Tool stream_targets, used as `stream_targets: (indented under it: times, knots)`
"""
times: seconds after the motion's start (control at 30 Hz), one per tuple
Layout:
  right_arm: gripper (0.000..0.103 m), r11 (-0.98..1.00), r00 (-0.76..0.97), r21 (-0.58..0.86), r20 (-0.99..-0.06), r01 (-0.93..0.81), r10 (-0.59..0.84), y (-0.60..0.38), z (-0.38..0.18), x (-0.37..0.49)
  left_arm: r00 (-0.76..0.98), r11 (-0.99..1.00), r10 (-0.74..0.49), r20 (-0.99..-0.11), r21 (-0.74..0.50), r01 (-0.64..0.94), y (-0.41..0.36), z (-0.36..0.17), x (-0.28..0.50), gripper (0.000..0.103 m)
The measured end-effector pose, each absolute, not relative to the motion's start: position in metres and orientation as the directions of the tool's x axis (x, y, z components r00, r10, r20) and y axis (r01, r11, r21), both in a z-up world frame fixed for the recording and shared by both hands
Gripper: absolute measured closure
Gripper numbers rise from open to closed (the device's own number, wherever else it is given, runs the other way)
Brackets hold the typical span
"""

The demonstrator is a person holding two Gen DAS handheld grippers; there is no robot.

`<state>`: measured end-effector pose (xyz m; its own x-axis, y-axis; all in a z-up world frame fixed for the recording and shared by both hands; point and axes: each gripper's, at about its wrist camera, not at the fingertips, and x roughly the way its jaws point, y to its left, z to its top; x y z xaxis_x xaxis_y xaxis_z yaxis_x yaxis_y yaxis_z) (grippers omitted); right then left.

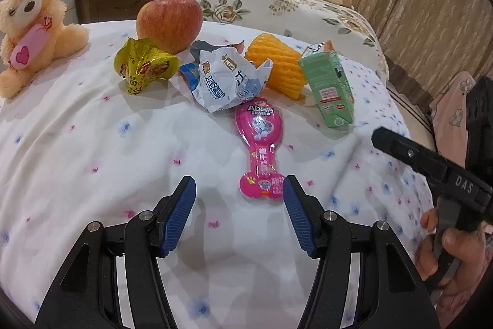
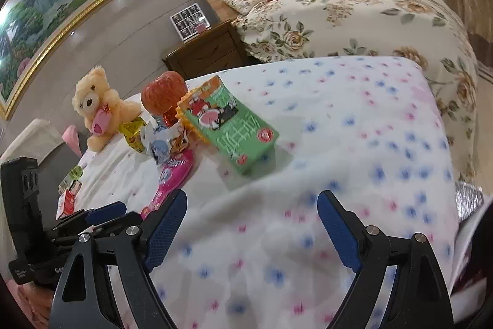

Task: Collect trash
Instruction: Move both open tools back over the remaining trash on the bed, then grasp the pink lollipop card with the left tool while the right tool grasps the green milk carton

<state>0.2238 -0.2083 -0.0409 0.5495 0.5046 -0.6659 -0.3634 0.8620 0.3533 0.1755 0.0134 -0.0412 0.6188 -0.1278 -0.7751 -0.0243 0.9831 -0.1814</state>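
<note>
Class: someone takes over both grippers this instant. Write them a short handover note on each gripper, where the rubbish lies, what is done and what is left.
Left gripper: open, empty, low over the quilt, at the near end of the pink packet.
Right gripper: open, empty, over bare quilt, short of the green carton.
Rubbish sits in a cluster on the quilt: yellow wrapper, white wrapper, orange foam net, carton, pink packet.
Done: nothing picked up, as far as shown.
Left: all of it. The apple and teddy bear probably stay.

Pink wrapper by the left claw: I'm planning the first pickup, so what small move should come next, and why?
Probably ease the left claw forward and down over the pink wrapper. Its jaws stand open and empty, and the wrapper's near end lies flat on the bedspread just ahead, closer than any other litter.
</note>
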Motion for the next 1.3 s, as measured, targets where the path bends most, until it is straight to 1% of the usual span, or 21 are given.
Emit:
stream_targets:
  times: [0.27, 0.5, 0.53, 0.57, 0.6, 0.63, 0.67, 0.7, 0.73, 0.77, 0.9, 1.13, 1.3]
  knots:
    - [0.015, 0.841, 0.515, 0.311, -0.680, -0.443, 0.523, -0.186, -0.043, 0.256, 0.593, 0.988, -0.118, -0.796, -0.155, -0.012, 0.006, -0.049, 0.195, 0.044]
    - [0.016, 0.834, 0.499, 0.271, -0.698, -0.480, 0.514, -0.171, -0.047, 0.277, 0.602, 0.993, -0.095, -0.793, -0.118, 0.002, 0.001, -0.053, 0.201, 0.044]
    - [0.017, 0.836, 0.499, 0.265, -0.701, -0.480, 0.509, -0.169, -0.047, 0.277, 0.605, 0.994, -0.093, -0.790, -0.113, 0.005, 0.000, -0.053, 0.201, 0.049]
    - [0.025, 0.836, 0.497, 0.263, -0.704, -0.482, 0.508, -0.169, -0.048, 0.278, 0.609, 0.994, -0.090, -0.788, -0.107, 0.008, -0.001, -0.053, 0.200, 0.056]
    - [0.039, 0.835, 0.494, 0.261, -0.707, -0.484, 0.507, -0.167, -0.049, 0.278, 0.612, 0.995, -0.091, -0.786, -0.103, 0.014, -0.002, -0.054, 0.200, 0.060]
    - [0.040, 0.843, 0.495, 0.251, -0.716, -0.475, 0.492, -0.167, -0.050, 0.277, 0.614, 0.994, -0.095, -0.783, -0.104, 0.022, -0.002, -0.054, 0.199, 0.069]
    - [0.041, 0.847, 0.498, 0.251, -0.716, -0.469, 0.488, -0.167, -0.050, 0.276, 0.615, 0.994, -0.099, -0.782, -0.103, 0.028, -0.003, -0.054, 0.199, 0.074]
    - [0.041, 0.848, 0.500, 0.254, -0.715, -0.466, 0.489, -0.169, -0.050, 0.275, 0.617, 0.994, -0.103, -0.780, -0.103, 0.037, -0.004, -0.053, 0.199, 0.075]
    - [0.041, 0.848, 0.501, 0.258, -0.713, -0.463, 0.491, -0.170, -0.049, 0.272, 0.617, 0.993, -0.113, -0.779, -0.107, 0.047, -0.005, -0.053, 0.198, 0.081]
    - [0.042, 0.851, 0.504, 0.259, -0.712, -0.458, 0.488, -0.171, -0.048, 0.269, 0.618, 0.993, -0.118, -0.778, -0.108, 0.053, -0.006, -0.053, 0.197, 0.083]
    - [0.043, 0.870, 0.522, 0.273, -0.712, -0.410, 0.469, -0.183, -0.047, 0.252, 0.620, 0.989, -0.148, -0.771, -0.130, 0.074, -0.008, -0.050, 0.191, 0.084]
    - [0.044, 0.887, 0.572, 0.351, -0.678, -0.301, 0.462, -0.218, -0.042, 0.214, 0.624, 0.978, -0.206, -0.754, -0.176, 0.110, -0.016, -0.043, 0.176, 0.084]
    - [0.044, 0.893, 0.583, 0.384, -0.679, -0.236, 0.447, -0.238, -0.044, 0.191, 0.619, 0.969, -0.246, -0.746, -0.199, 0.146, -0.031, -0.039, 0.165, 0.084]
